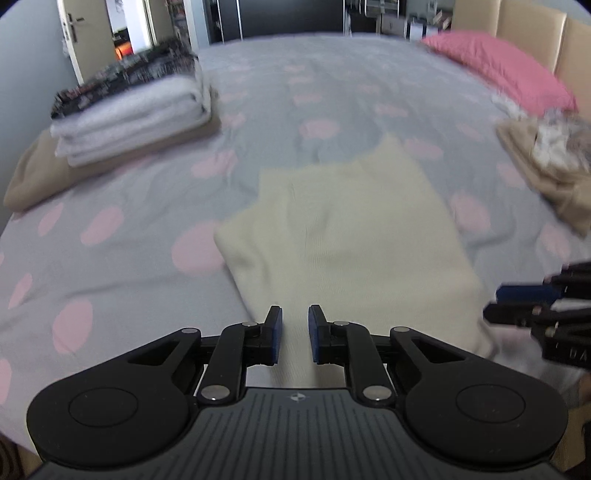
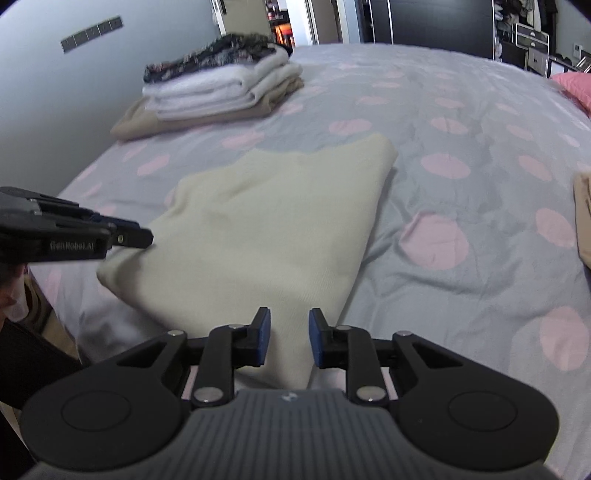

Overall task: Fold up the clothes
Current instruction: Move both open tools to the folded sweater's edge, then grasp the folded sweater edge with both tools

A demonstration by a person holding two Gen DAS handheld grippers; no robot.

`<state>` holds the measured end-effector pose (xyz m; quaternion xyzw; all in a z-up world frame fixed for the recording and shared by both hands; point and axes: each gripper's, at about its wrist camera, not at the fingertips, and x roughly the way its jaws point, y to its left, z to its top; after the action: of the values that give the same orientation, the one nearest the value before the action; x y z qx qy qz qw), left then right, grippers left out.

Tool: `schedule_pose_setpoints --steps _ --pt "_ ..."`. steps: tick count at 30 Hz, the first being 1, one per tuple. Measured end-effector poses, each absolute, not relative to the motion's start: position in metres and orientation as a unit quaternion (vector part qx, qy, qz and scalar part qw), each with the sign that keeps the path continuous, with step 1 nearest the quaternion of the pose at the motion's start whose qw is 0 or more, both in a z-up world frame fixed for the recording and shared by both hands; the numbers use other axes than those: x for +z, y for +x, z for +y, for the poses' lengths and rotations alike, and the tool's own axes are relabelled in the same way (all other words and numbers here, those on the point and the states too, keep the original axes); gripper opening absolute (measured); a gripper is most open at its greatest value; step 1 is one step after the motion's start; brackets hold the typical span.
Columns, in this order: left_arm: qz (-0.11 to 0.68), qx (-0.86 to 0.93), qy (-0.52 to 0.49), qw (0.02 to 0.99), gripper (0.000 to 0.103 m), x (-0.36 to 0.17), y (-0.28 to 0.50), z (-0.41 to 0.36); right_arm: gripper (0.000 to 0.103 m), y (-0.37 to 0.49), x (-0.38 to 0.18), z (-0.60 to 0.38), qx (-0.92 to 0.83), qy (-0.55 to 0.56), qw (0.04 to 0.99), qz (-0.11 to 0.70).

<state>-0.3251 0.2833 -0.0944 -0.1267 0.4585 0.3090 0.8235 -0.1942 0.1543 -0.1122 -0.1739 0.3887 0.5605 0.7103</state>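
The big bed [image 2: 461, 122] has a gray cover with pink spots. A cream top [image 2: 266, 229] lies flat in the middle of it, partly folded, so it looks like it needs more folds. A neat pile of folded clothes [image 2: 221, 85] sits far back. More clothes [image 1: 546, 162] wait, unfolded. The left tool [image 1: 295, 334] and right tool [image 2: 289, 338] are both a little open above the top's near edge, holding nothing.

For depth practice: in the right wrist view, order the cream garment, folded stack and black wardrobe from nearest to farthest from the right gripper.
1. Cream garment, directly ahead of the right gripper.
2. Folded stack, far left on the bed.
3. Black wardrobe, beyond the bed.
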Motion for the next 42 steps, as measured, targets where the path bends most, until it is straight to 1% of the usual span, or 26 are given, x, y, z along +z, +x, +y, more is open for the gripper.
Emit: schedule_pose_setpoints --steps 3,6,10,11,12,13,14,15,18,19,21,24,30,42 --pt "0.482 0.316 -0.132 0.807 0.013 -0.11 -0.323 0.287 0.025 -0.193 -0.124 0.156 0.552 -0.185 0.704 0.406" --pt "0.489 0.318 -0.127 0.803 0.013 -0.113 -0.321 0.286 0.026 -0.19 -0.132 0.156 0.544 -0.181 0.701 0.424" --pt "0.473 0.322 -0.132 0.81 0.015 -0.107 -0.323 0.287 0.028 -0.187 -0.127 0.154 0.546 -0.168 0.706 0.42" --pt "0.459 0.324 -0.143 0.815 0.021 -0.104 -0.325 0.29 0.028 -0.186 -0.125 0.154 0.545 -0.163 0.709 0.416" --pt "0.443 0.326 -0.154 0.821 0.032 -0.101 -0.328 0.293 0.029 -0.184 -0.122 0.153 0.543 -0.157 0.713 0.414" --pt "0.429 0.336 -0.164 0.822 0.04 -0.098 -0.33 0.297 0.034 -0.18 -0.12 0.154 0.541 -0.148 0.717 0.414" --pt "0.419 0.348 -0.173 0.821 0.056 -0.097 -0.331 0.302 0.036 -0.175 -0.118 0.154 0.536 -0.137 0.721 0.416" --pt "0.409 0.36 -0.181 0.819 0.06 -0.096 -0.333 0.307 0.04 -0.17 -0.116 0.155 0.532 -0.126 0.725 0.419" --pt "0.395 0.381 -0.227 0.804 0.06 -0.097 -0.336 0.329 0.045 -0.153 -0.116 0.159 0.515 -0.087 0.73 0.441" --pt "0.387 0.381 -0.25 0.801 0.06 -0.098 -0.338 0.337 0.051 -0.148 -0.116 0.16 0.51 -0.076 0.731 0.447" --pt "0.37 0.368 -0.294 0.801 0.06 -0.102 -0.341 0.35 0.059 -0.139 -0.117 0.162 0.501 -0.055 0.732 0.459" --pt "0.351 0.344 -0.336 0.804 0.06 -0.11 -0.34 0.367 0.059 -0.127 -0.121 0.165 0.492 -0.033 0.728 0.477" --pt "0.356 0.333 -0.351 0.8 0.06 -0.132 -0.331 0.386 0.059 -0.113 -0.131 0.177 0.484 -0.015 0.721 0.496" --pt "0.331 0.279 -0.404 0.806 0.059 -0.155 -0.32 0.413 0.06 -0.088 -0.152 0.214 0.492 0.012 0.694 0.526"
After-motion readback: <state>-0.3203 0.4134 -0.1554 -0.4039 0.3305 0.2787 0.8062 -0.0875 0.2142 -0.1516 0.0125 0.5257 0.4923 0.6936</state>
